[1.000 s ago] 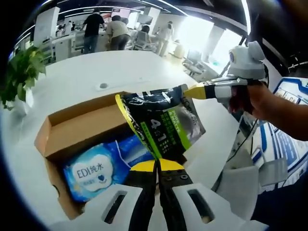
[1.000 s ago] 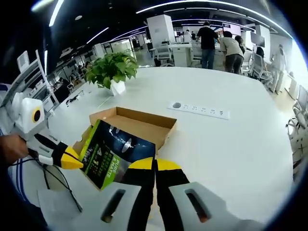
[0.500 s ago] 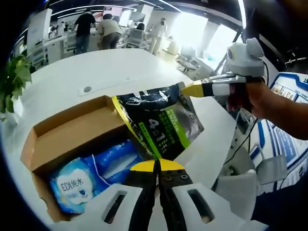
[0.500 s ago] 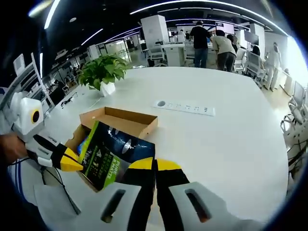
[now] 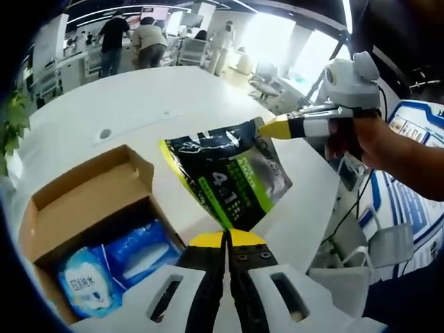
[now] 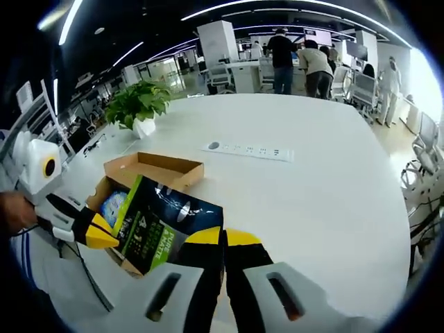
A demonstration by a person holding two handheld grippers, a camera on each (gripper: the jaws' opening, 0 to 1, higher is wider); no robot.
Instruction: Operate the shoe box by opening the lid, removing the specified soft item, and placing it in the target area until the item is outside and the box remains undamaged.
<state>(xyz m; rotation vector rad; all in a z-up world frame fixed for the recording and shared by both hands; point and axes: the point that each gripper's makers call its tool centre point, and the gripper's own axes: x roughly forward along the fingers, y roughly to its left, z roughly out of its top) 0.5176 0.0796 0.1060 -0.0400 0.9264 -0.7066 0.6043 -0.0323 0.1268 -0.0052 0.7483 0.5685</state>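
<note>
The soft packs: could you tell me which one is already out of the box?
The black-and-green pouch, held up between the left gripper and right gripper. The blue wipes pack lies inside the open box.

a white counter (image 6: pixel 326 194) carries a long power strip (image 6: pixel 248 150) and a potted plant (image 6: pixel 138 107) near its far edge. beyond it, people (image 6: pixel 295 50) stand at desks, with office chairs (image 6: pixel 363 87) nearby.

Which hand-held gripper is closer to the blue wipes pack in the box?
Left. The left hand-held gripper pinches the black pouch beside the blue wipes pack; the right hand-held gripper holds the pouch's far corner.
</note>
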